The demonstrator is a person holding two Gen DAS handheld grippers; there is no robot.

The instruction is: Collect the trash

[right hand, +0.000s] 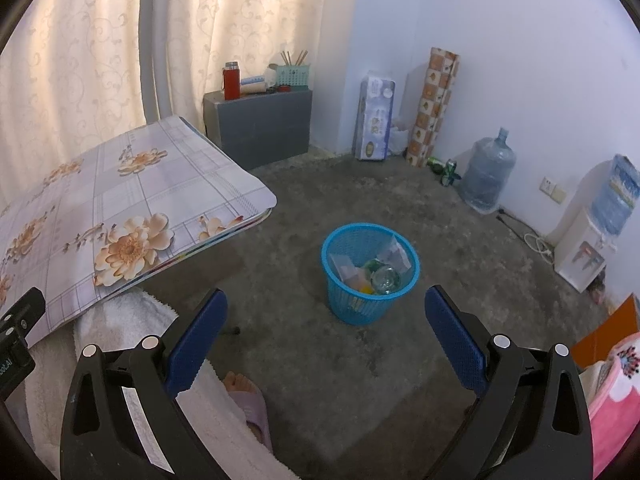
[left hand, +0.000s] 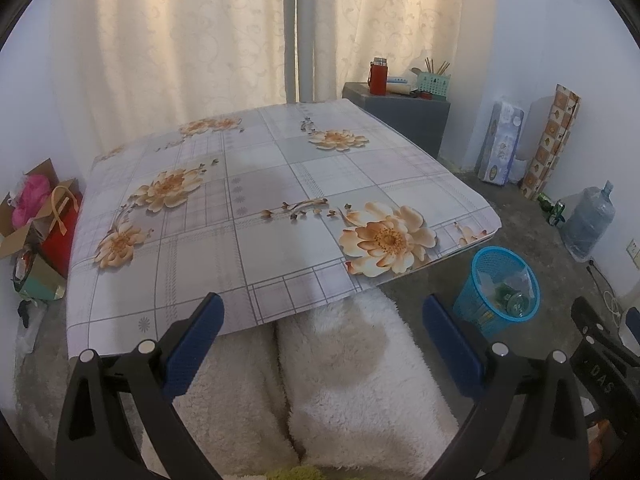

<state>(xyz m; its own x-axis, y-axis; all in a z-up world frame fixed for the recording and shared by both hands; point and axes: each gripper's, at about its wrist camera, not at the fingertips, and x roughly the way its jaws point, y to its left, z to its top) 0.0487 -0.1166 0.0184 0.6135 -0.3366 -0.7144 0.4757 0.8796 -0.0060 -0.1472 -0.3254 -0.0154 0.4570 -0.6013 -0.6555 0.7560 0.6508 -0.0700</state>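
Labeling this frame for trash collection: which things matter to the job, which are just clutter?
Job:
- blue bin on the floor, trash already inside
- green bottles on the floor by the wall, possibly trash
- left gripper, right gripper, both open and empty

Clutter:
- table
- water jug
- dispenser
- red flask
- tissue pack

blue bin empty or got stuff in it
Not empty: the bin stands upright on the floor holding a clear bottle and wrappers.

My left claw (left hand: 322,344) hangs over my lap at the table's (left hand: 256,216) near edge. Right of the table, the basket (right hand: 370,272) stands on the floor, trash (right hand: 372,270) inside.
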